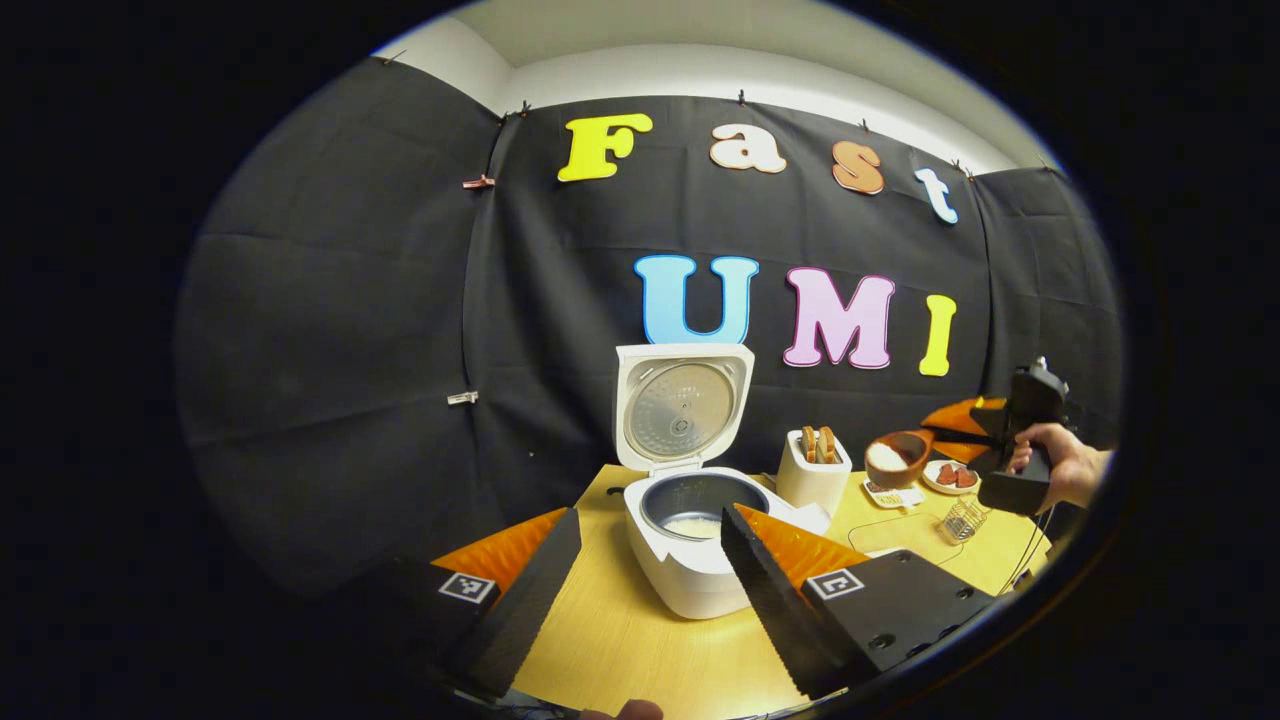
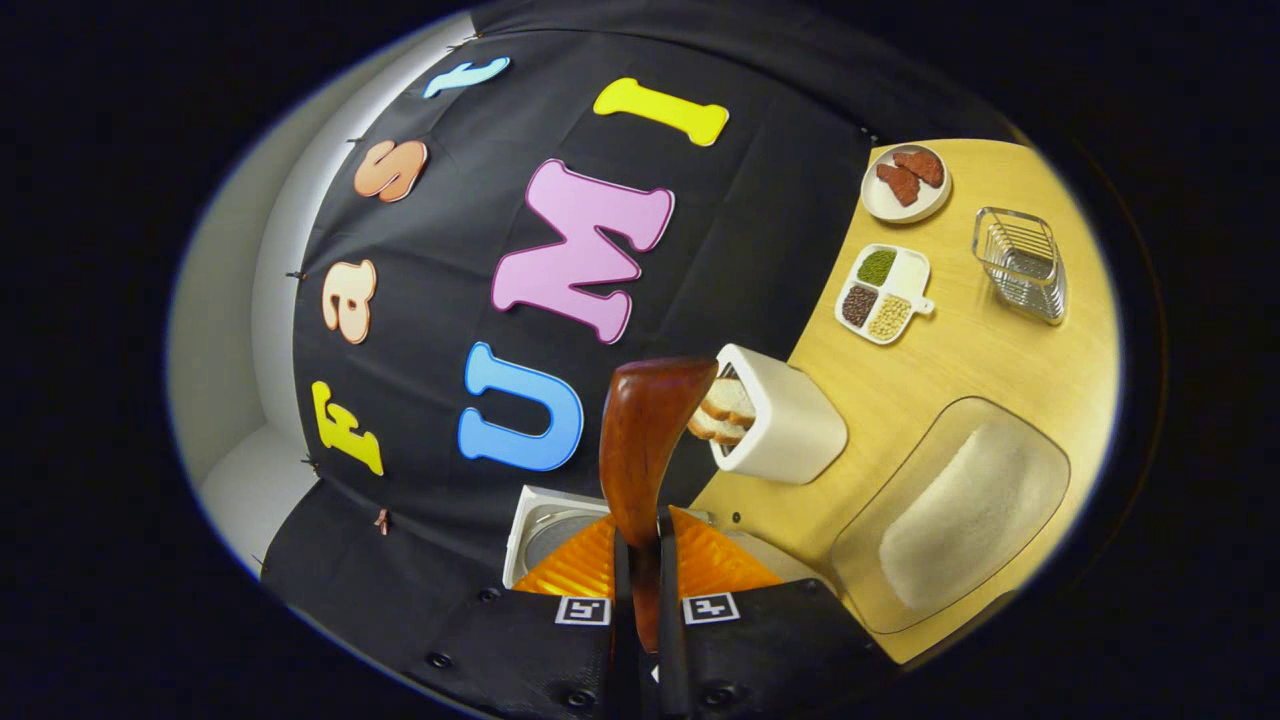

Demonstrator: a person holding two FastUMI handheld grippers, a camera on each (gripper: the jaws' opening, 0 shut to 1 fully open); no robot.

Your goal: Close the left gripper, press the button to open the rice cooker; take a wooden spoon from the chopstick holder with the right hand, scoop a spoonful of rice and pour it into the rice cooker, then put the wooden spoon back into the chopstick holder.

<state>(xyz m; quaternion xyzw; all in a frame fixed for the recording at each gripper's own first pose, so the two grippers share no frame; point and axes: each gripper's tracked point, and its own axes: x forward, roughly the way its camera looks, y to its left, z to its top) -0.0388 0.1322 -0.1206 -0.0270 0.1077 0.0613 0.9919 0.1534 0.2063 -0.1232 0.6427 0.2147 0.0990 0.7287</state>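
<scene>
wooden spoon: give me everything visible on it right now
The wooden spoon is dark reddish-brown glossy wood with a rounded bowl and a handle. In the right gripper view the right gripper is shut on the handle, the bowl sticking forward past the fingers. In the left gripper view the spoon is held off the table, right of the open rice cooker, its bowl carrying a heap of white rice.

Left gripper view: level, near the cooker (image 1: 690,500). Right gripper view: rolled sideways, above it. Both share toaster (image 1: 813,470) and table (image 2: 960,350).
</scene>
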